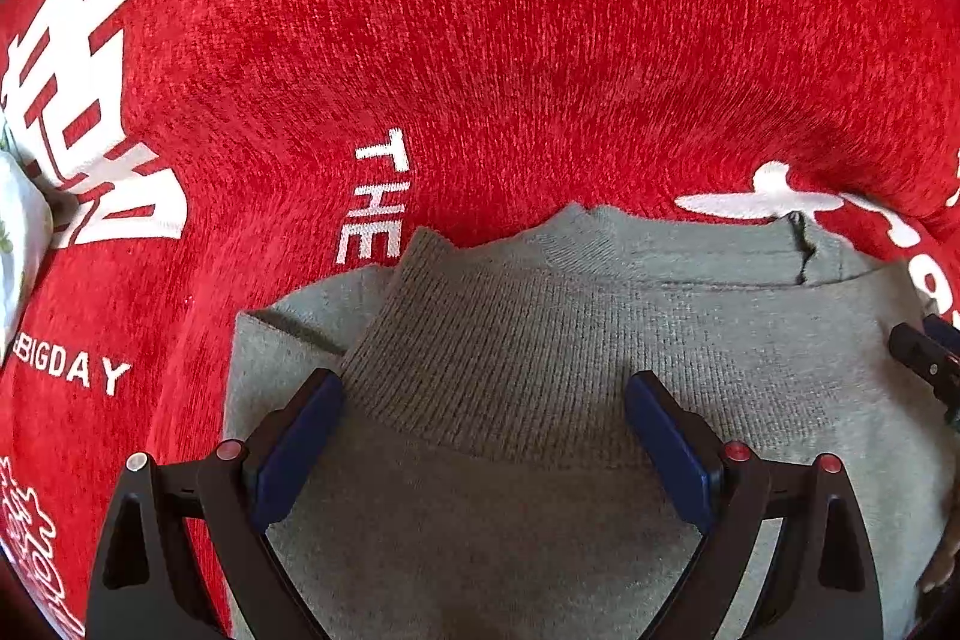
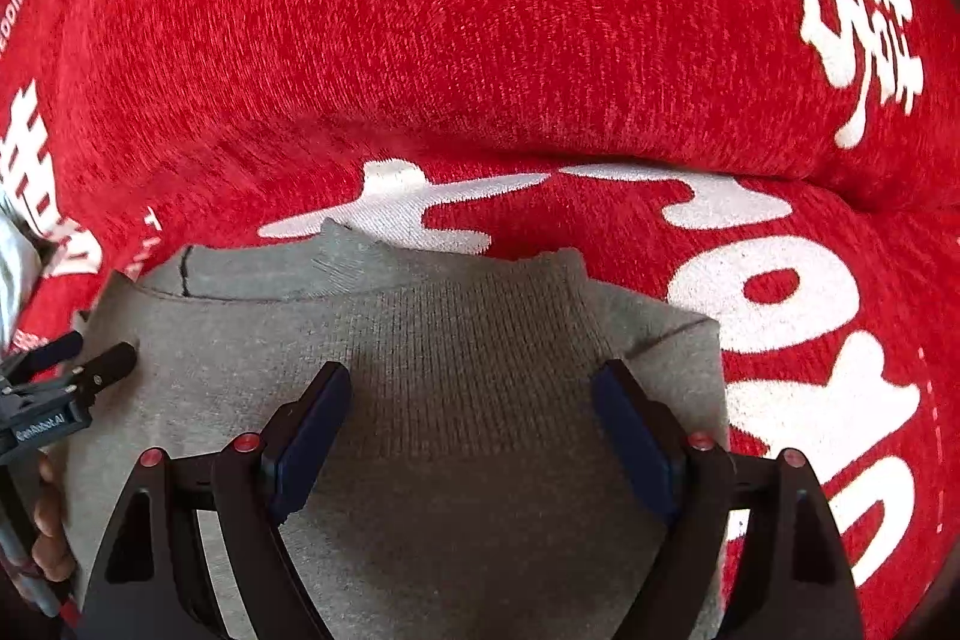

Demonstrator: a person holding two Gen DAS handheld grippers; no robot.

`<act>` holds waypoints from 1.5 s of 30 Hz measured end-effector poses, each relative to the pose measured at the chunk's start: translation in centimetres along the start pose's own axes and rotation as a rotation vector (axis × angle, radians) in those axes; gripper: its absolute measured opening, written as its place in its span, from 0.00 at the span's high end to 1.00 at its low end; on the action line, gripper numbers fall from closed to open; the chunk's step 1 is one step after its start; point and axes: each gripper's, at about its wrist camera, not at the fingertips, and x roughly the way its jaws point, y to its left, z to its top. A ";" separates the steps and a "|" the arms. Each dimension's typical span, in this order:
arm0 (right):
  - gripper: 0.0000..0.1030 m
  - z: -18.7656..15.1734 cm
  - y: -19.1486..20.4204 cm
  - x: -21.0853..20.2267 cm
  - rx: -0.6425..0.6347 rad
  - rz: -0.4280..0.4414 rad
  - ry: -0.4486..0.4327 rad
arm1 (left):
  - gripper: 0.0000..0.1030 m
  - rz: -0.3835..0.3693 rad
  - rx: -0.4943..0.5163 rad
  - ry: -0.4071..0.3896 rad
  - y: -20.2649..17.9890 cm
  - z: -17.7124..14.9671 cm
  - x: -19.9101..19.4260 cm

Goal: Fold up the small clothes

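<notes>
Under everything lies a red blanket with big white letters on it, soft and a bit bumpy. On top of it, close to you, lies the grey garment, a small knit piece partly folded, with a ribbed cuff turned over its middle.

Your left gripper hangs over the grey garment with its jaws spread wide and nothing between them. Your right gripper is the same: jaws wide apart, holding nothing, just above the knit.

The garment looks light, soft and floppy. It will sag and bunch if you lift it by one spot, so I think you should pinch it at two outer corners or along an edge, and take both layers.

The blanket is soft too, so a low pinch could grab red cloth as well. At the left edge a pale cloth lies well away, out of your path. The two grippers are near each other, so watch they do not bump
</notes>
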 end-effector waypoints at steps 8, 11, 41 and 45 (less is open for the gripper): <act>0.16 -1.9 2.7 -4.8 -0.071 -0.043 -0.076 | 0.07 -0.021 0.008 -0.048 -0.3 -1.6 -4.0; 0.16 -4.0 4.3 -6.3 -0.108 -0.012 -0.083 | 0.07 -0.047 0.011 -0.074 -1.0 -3.6 -5.7; 0.10 -17.5 2.4 -12.7 -0.065 -0.054 -0.111 | 0.07 -0.032 -0.143 -0.164 5.8 -19.7 -14.4; 0.10 -17.4 3.3 -14.3 -0.048 -0.069 -0.184 | 0.07 -0.095 -0.305 -0.144 10.1 -21.4 -14.3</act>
